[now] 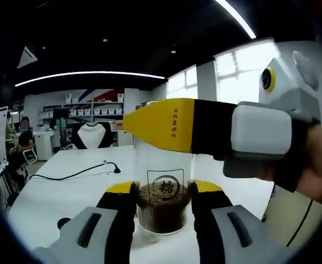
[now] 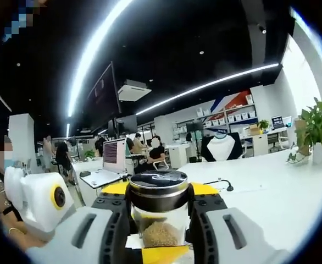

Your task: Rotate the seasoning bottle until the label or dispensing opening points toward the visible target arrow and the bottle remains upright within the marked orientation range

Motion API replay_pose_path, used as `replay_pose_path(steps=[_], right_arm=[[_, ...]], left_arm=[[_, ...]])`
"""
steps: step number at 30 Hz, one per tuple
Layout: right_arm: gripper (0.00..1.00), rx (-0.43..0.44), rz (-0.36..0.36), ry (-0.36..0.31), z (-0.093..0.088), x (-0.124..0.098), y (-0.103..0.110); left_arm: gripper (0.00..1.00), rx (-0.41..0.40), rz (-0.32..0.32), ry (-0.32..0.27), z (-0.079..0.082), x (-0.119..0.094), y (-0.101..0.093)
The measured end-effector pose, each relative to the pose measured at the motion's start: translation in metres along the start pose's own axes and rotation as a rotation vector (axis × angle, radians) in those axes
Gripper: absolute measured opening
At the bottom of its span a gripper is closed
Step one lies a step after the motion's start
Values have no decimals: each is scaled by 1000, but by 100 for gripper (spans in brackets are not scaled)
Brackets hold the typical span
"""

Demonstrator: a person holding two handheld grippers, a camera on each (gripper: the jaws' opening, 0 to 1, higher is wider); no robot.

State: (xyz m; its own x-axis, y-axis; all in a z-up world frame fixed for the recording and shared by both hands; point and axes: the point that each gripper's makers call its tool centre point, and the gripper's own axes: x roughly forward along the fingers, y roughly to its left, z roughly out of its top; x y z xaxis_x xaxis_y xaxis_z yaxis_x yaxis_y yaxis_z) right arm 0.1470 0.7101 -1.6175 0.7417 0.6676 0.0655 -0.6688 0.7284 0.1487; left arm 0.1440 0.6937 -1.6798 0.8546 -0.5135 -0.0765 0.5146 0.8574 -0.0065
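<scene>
Bottle [image 1: 164, 181] of clear glass stands upright on the white table [image 1: 67, 192], and we see brown granules filling its lower part. A square label with a round mark and a character on it faces the left gripper view. In that view our left gripper [image 1: 164, 190] has its two yellow-tipped jaws pressed against the bottle's lower sides, one on each side, pinching the glass at the level of the granules. Across the upper part of the bottle lies the right gripper [image 1: 150, 124], coming in from the right of the view, with a hand [image 1: 315, 165] wrapped round its grey body; its yellow jaw tip crosses in front of the glass near the cap.

In the right gripper view we see the right gripper [image 2: 160, 192] closed on the bottle [image 2: 160, 220] just under the dark, shiny cap [image 2: 158, 184], one jaw at each side of the neck. The left gripper [image 2: 40, 201] shows at the lower left of this view.

On the table a black cable [image 1: 76, 173] trails behind the bottle. A potted plant [image 2: 315, 129] stands at the far right of the table in the right gripper view, and a laptop [image 2: 109, 162] sits on a desk behind, with people seated farther back
</scene>
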Motion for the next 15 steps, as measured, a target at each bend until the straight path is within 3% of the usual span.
replay_pose_path(steps=[6,10,11,15], right_arm=[[38,-9,13,24,-6,-4,-5],[38,-21,-8,44,-11,-8,-16],[38,-27,-22,51,-12,-10,-21],[38,-43,-65,74,-16,-19,-40]], left_arm=[[44,48,-17,2,-3,0,-1],[54,32,-40,11,-9,-3,2],[57,27,-83,46,-14,-6,0],[70,20,-71,3,-4,-16,15]])
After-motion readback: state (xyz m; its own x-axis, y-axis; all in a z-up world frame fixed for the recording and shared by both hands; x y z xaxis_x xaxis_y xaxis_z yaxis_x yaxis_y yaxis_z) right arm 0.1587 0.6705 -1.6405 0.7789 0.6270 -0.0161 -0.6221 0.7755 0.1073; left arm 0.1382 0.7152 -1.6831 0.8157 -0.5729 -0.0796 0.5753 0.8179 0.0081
